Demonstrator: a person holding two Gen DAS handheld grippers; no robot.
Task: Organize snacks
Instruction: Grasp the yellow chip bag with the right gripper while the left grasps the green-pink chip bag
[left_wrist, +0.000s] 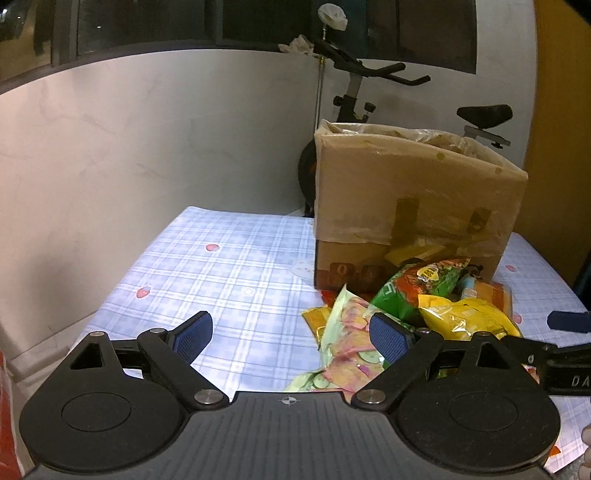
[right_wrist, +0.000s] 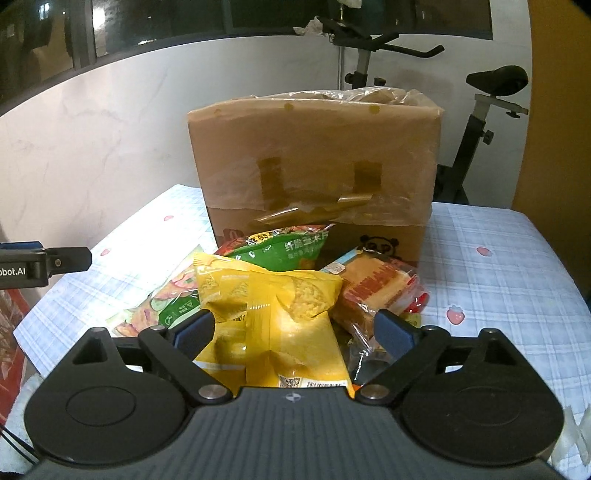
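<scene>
On the checked desk (right_wrist: 498, 240), in front of the cardboard box (right_wrist: 314, 162), lie a flat pale bag printed with vegetable slices (right_wrist: 173, 302), a green bag with Chinese lettering (right_wrist: 284, 247), a puffy yellow bag (right_wrist: 273, 317) and wrapped cake (right_wrist: 373, 288): all light, crinkly and crushable, I'd say, best pinched at a sealed edge. The left gripper (left_wrist: 291, 338) stands open over bare cloth. The right gripper (right_wrist: 293, 332) has its fingers apart around the yellow bag, whose barcode shows; "obot.AI" is readable on the other tool.

Snacks (right_wrist: 273, 295) before box (right_wrist: 314, 155)
</scene>
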